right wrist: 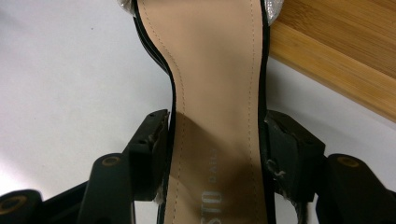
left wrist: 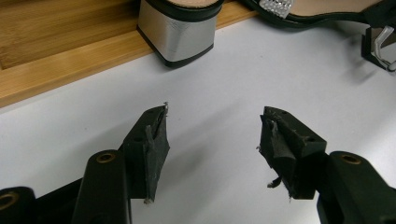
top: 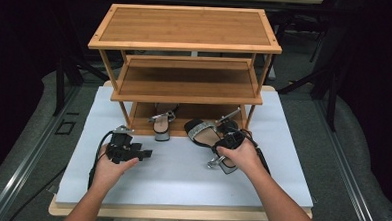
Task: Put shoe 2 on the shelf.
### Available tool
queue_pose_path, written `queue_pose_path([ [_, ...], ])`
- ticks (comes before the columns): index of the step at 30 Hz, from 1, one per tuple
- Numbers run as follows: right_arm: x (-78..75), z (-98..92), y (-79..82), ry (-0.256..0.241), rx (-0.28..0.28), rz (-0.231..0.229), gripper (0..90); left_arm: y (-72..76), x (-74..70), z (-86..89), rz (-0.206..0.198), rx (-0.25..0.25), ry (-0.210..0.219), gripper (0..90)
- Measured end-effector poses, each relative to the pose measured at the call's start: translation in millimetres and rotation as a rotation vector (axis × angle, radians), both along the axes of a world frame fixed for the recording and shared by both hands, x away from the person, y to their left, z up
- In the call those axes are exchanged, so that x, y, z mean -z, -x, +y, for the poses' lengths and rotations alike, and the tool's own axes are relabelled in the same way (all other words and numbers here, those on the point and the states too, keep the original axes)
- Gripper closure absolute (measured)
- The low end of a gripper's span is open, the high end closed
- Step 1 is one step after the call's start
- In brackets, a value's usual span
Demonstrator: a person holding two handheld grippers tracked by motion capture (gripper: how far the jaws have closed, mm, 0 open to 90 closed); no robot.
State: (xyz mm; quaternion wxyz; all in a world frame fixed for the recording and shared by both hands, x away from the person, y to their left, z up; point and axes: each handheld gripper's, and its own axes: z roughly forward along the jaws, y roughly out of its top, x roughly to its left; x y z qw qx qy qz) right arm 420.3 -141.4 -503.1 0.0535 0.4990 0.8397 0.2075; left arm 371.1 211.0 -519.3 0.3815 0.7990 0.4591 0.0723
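Note:
A black block-heel sandal with a silver strap (top: pixel 203 132) lies on the white mat in front of the rack. My right gripper (top: pixel 228 140) is shut on it. In the right gripper view both jaws press the sides of its tan insole (right wrist: pixel 210 70) at the narrow waist, around my right gripper (right wrist: pixel 215 140). The matching sandal (top: pixel 162 123) sits on the rack's bottom shelf, and its silver heel (left wrist: pixel 180 32) overhangs the shelf edge. My left gripper (top: pixel 143 152) hovers over the mat to the left. It (left wrist: pixel 212 123) is open, with nothing between its jaws.
A three-tier bamboo shoe rack (top: pixel 187 45) stands at the back of the white mat (top: pixel 181 175). Its top and middle shelves are bare. The bottom shelf edge (left wrist: pixel 56 70) runs close ahead of my left gripper. Dark floor surrounds the table.

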Motion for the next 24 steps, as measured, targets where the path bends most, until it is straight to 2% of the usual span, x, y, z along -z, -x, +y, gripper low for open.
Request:
queue_pose_path([
  [5,-1.2,-0.5,0.5,-0.002,-0.008,-0.009,40.8,0.2,0.3,-0.4,0.007,0.000,-0.005,41.3],
  [9,-9.7,-2.2,5.3,-0.022,-0.014,-0.046,38.1,0.4,0.0,0.0,0.003,0.001,-0.004,41.3],
  [12,-19.7,-4.4,13.1,-0.060,-0.034,-0.077,38.1,0.6,0.1,0.4,0.002,-0.001,-0.003,41.3],
  [13,-23.6,-4.8,17.0,-0.045,-0.030,-0.102,38.0,0.6,0.1,0.5,0.002,-0.002,-0.002,41.3],
  [14,-26.8,-6.8,20.0,-0.068,-0.043,-0.109,38.1,0.6,0.1,0.5,0.001,-0.001,-0.003,41.3],
  [16,-32.1,-11.3,26.3,-0.066,-0.058,-0.139,39.2,0.6,0.0,0.2,0.001,0.000,-0.003,41.3],
  [24,-53.0,-36.2,50.3,-0.073,-0.092,-0.206,43.9,1.0,-1.1,0.6,0.001,-0.002,-0.002,41.3],
])
